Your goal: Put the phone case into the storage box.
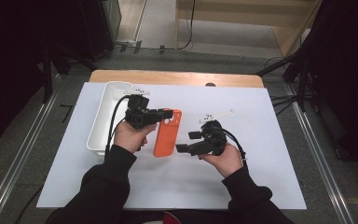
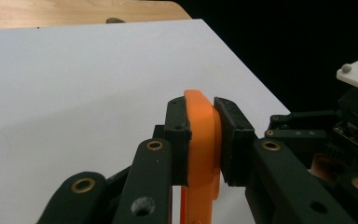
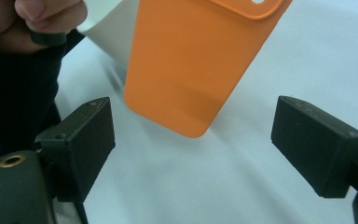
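The orange phone case (image 2: 200, 140) is clamped by the left gripper (image 1: 168, 113) (presumably for handover), just ahead of the wide-open, empty right gripper (image 3: 191, 149).

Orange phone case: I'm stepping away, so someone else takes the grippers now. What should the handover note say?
Left gripper: shut on the orange phone case at its top end, holding it over the white sheet.
Right gripper: open, jaws either side of the case's lower end, not touching.
White tray: beside the left hand.
Done: case gripped.
Left: unclear; possibly the right gripper takes the case's free end.
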The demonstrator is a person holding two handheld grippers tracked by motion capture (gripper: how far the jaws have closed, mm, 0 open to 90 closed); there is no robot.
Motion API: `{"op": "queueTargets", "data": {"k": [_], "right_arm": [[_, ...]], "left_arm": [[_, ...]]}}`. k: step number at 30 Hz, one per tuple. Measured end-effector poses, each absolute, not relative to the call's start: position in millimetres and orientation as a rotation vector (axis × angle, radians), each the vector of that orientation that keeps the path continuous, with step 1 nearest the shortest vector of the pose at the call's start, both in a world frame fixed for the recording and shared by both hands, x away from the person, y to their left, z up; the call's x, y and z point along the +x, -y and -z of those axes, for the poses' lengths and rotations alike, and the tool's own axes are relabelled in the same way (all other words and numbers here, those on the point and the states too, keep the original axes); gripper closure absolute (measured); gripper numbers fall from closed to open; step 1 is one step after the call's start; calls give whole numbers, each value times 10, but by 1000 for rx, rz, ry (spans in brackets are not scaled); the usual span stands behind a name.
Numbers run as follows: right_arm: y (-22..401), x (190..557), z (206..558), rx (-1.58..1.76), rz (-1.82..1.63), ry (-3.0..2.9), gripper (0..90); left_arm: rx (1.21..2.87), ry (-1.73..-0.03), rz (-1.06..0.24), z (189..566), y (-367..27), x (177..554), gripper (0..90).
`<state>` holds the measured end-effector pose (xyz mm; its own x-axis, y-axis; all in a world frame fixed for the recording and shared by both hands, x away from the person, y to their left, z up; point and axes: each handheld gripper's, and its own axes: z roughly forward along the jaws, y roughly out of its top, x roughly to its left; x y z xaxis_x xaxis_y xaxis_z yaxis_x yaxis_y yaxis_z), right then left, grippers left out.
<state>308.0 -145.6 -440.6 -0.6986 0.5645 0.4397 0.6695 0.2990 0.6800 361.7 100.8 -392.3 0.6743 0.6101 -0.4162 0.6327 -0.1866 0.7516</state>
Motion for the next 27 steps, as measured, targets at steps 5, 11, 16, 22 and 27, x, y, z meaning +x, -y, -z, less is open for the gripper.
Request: {"op": "queueTargets", "data": {"k": [5, 11, 16, 22, 27], "right_arm": [[1491, 3113, 4410, -1108, 1348, 2443, 128], [1540, 3202, 4364, -1042, 1340, 2466, 129], [1551, 3249, 4360, -945, 1331, 2485, 128], [1528, 3267, 4358, -825, 1313, 2552, 128], [1551, 3287, 4349, -801, 1300, 2570, 129]], "left_arm": [[1890, -935, 28, 3906, -1032, 3600, 765], [1902, -902, 39, 3874, -1065, 3585, 764], [1921, -868, 64, 3869, -1091, 3574, 764], [1934, -843, 63, 3851, -1135, 3548, 764], [1962, -798, 67, 3839, -1147, 3515, 764]]}}
